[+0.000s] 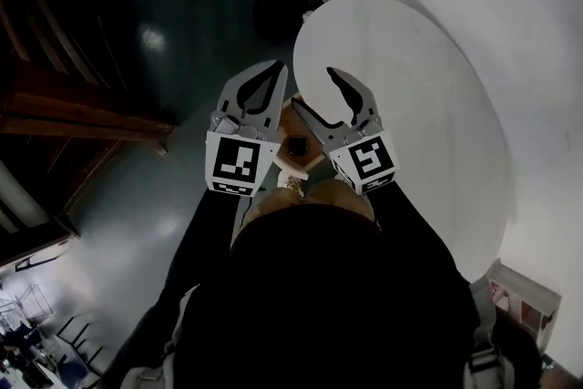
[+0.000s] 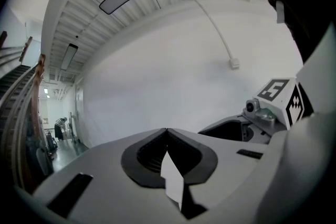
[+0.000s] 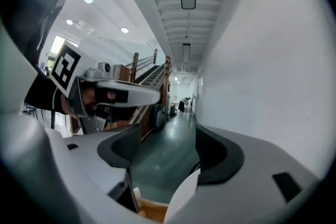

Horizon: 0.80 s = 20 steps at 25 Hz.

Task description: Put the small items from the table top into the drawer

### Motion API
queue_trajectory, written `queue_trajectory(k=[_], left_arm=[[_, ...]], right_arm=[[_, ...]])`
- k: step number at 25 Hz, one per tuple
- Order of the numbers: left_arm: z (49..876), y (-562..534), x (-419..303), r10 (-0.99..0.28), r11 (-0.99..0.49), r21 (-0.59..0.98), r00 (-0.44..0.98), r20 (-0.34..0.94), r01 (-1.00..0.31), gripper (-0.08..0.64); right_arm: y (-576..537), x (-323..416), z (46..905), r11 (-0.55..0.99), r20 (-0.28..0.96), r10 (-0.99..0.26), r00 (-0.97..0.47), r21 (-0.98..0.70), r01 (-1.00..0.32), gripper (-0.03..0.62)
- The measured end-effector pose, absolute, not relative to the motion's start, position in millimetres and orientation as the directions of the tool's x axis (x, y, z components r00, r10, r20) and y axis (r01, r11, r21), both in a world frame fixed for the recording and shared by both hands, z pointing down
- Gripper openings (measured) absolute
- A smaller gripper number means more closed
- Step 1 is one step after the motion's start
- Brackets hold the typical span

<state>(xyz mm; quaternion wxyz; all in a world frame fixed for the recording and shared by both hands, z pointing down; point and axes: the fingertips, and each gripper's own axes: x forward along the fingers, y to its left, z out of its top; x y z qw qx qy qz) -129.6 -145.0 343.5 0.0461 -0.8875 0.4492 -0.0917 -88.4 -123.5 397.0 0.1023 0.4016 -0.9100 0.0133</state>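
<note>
Dark-sleeved arms [image 1: 208,237] hold two grippers beside a round white tabletop [image 1: 428,105]. The left gripper [image 1: 276,66] has its jaws clenched on nothing, while the right gripper [image 1: 312,87] has its jaws released. Between them, a small dark item [image 1: 297,145] sits in what may be a wooden drawer [image 1: 291,119].

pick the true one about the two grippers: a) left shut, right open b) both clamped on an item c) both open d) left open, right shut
a: in its own view the left gripper has its jaw tips meeting with nothing between them, while the right gripper has its jaws standing apart, with only the floor showing through the gap.
</note>
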Motion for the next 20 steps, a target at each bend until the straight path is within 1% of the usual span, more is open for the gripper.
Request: queue_trajectory(k=[3, 5, 9, 12, 13, 14, 15, 20], left_arm=[[339, -146, -127, -0.803, -0.595, -0.168, 0.585, 0.113, -0.786, 0.015], [337, -148, -126, -0.806, -0.592, -0.17, 0.582, 0.109, -0.788, 0.015], [335, -145, -123, -0.807, -0.59, -0.176, 0.581, 0.108, -0.788, 0.015], [335, -143, -121, -0.811, -0.585, -0.173, 0.575, 0.109, -0.792, 0.015], [335, -143, -121, -0.813, -0.582, -0.171, 0.572, 0.108, -0.795, 0.015], [335, -142, -121, -0.814, -0.581, -0.171, 0.571, 0.109, -0.796, 0.015], [335, -141, -120, -0.814, -0.581, -0.171, 0.571, 0.11, -0.796, 0.015], [333, -138, -117, -0.815, -0.579, -0.176, 0.568, 0.11, -0.796, 0.015]], right_arm=[[-122, -87, 368, 0.667, 0.111, -0.745, -0.658, 0.083, -0.741, 0.337], [-122, -82, 358, 0.657, 0.081, -0.754, -0.652, 0.104, -0.747, 0.337], [-122, -65, 360, 0.627, 0.089, -0.779, -0.621, 0.118, -0.77, 0.337], [-124, -52, 361, 0.598, 0.092, -0.801, -0.592, 0.097, -0.795, 0.337], [-124, -50, 358, 0.595, 0.086, -0.804, -0.589, 0.106, -0.797, 0.326], [-123, -49, 355, 0.596, 0.081, -0.803, -0.591, 0.126, -0.793, 0.066], [-121, -48, 353, 0.601, 0.077, -0.799, -0.597, 0.141, -0.786, 0.025], [-119, -42, 353, 0.601, 0.076, -0.799, -0.597, 0.151, -0.785, 0.025]])
